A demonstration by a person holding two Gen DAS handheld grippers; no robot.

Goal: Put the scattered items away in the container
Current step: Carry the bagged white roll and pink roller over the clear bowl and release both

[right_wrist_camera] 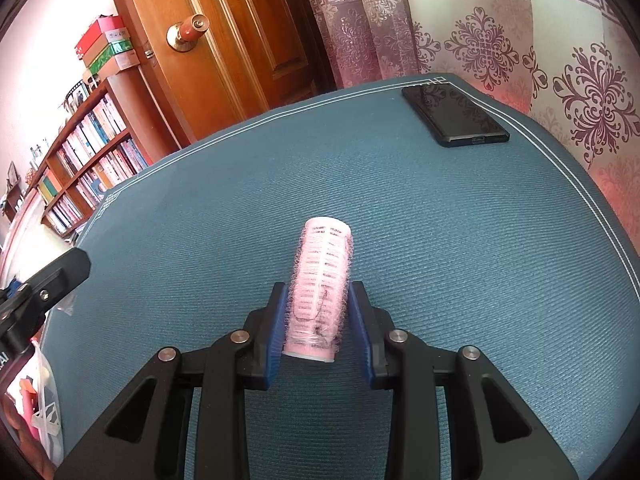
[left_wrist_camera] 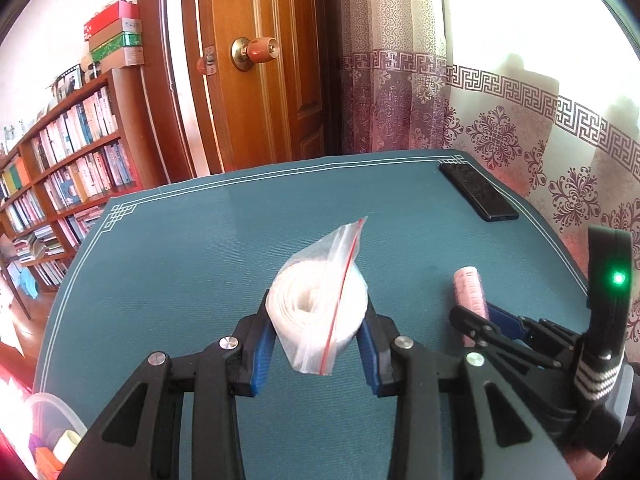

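Clear round plastic tub (left_wrist_camera: 60, 416) at 8 o'clock is cut off, contents blurry. Left gripper (left_wrist_camera: 318, 320) squeezes clear zip bag of white roll (left_wrist_camera: 320, 308); right gripper (right_wrist_camera: 318, 316) squeezes pink bristly hair roller (right_wrist_camera: 322, 280).

Each camera sits on its own tool and looks forward, down along two fingers, very close to the blue table mat (left_wrist_camera: 192, 248). Both face the wooden door (left_wrist_camera: 260, 80) and the curtain (right_wrist_camera: 500, 40). Both see the black phone (right_wrist_camera: 454, 114) in the far corner and the bookshelf (left_wrist_camera: 68, 168) on the left.
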